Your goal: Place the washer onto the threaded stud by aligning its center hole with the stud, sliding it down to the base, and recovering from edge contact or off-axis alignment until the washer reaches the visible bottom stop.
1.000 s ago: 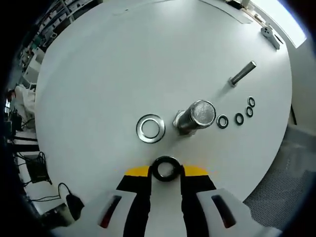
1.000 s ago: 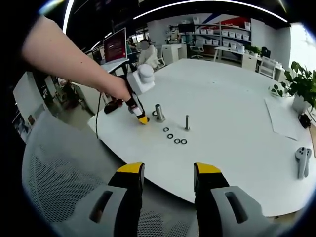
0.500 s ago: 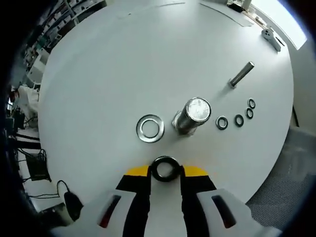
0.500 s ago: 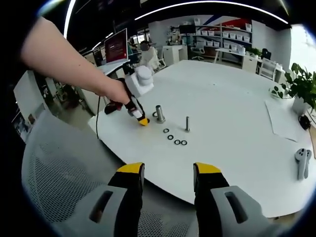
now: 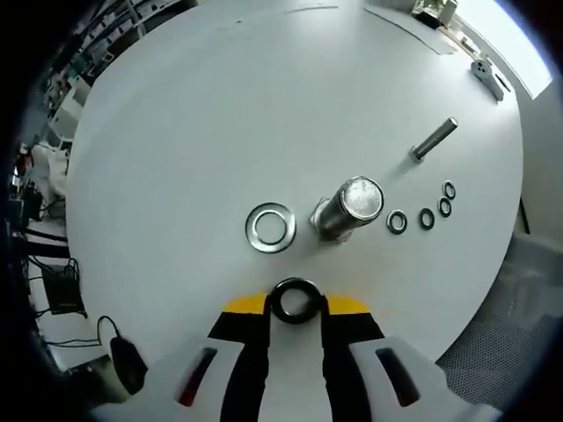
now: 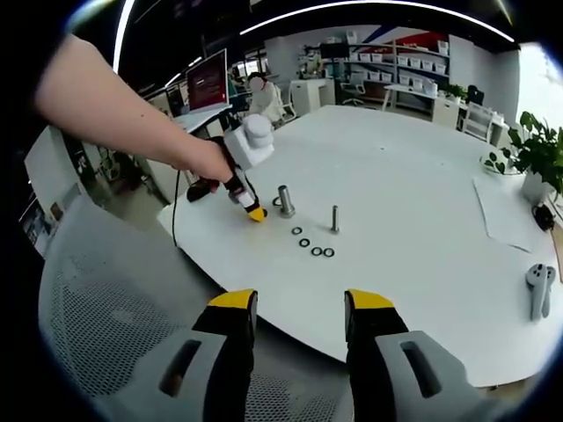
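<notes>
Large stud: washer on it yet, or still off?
Off. The black washer sits clamped in the left gripper, short of the large stud, whose top is bare.

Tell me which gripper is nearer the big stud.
Left. The left gripper holds a black washer just short of the stud; the right gripper hangs off the table edge.

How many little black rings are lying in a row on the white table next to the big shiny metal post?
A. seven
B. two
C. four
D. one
C: in the left gripper view, four small black rings lie in a curved row on the round white table beside the thick shiny metal stud; a fifth black ring sits between the left gripper jaws.
</notes>
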`<state>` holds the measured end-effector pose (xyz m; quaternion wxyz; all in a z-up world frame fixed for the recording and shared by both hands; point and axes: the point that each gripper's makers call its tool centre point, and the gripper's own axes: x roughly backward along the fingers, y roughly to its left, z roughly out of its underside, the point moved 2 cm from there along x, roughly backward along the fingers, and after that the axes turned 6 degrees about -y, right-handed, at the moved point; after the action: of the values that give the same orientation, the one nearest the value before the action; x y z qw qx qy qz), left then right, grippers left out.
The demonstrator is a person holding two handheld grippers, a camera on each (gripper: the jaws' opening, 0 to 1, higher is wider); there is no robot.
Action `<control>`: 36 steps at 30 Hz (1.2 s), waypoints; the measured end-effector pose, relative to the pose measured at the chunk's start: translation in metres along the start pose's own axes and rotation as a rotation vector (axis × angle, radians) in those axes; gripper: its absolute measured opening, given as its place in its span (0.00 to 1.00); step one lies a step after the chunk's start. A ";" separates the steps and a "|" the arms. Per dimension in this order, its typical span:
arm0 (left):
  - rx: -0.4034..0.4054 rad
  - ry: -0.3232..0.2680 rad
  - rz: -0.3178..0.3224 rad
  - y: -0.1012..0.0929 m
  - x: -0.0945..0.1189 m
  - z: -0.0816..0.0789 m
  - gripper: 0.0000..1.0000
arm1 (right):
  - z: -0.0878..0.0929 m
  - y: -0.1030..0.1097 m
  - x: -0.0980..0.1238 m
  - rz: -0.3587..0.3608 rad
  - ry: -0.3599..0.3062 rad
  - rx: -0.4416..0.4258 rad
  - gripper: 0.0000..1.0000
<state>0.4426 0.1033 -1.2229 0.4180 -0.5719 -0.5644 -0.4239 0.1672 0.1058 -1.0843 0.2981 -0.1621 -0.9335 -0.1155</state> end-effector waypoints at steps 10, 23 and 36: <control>-0.115 0.015 0.030 -0.003 0.001 0.000 0.23 | 0.000 0.001 0.000 -0.006 -0.001 0.000 0.42; -0.103 0.041 0.020 -0.002 0.003 0.003 0.21 | 0.000 0.001 0.000 -0.008 -0.001 0.002 0.42; -0.139 0.053 0.048 -0.009 0.003 0.004 0.18 | 0.001 0.001 0.000 -0.008 0.004 0.003 0.42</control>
<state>0.4339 0.1083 -1.2213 0.4021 -0.6015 -0.5083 -0.4671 0.1678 0.1069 -1.0849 0.2997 -0.1578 -0.9337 -0.1158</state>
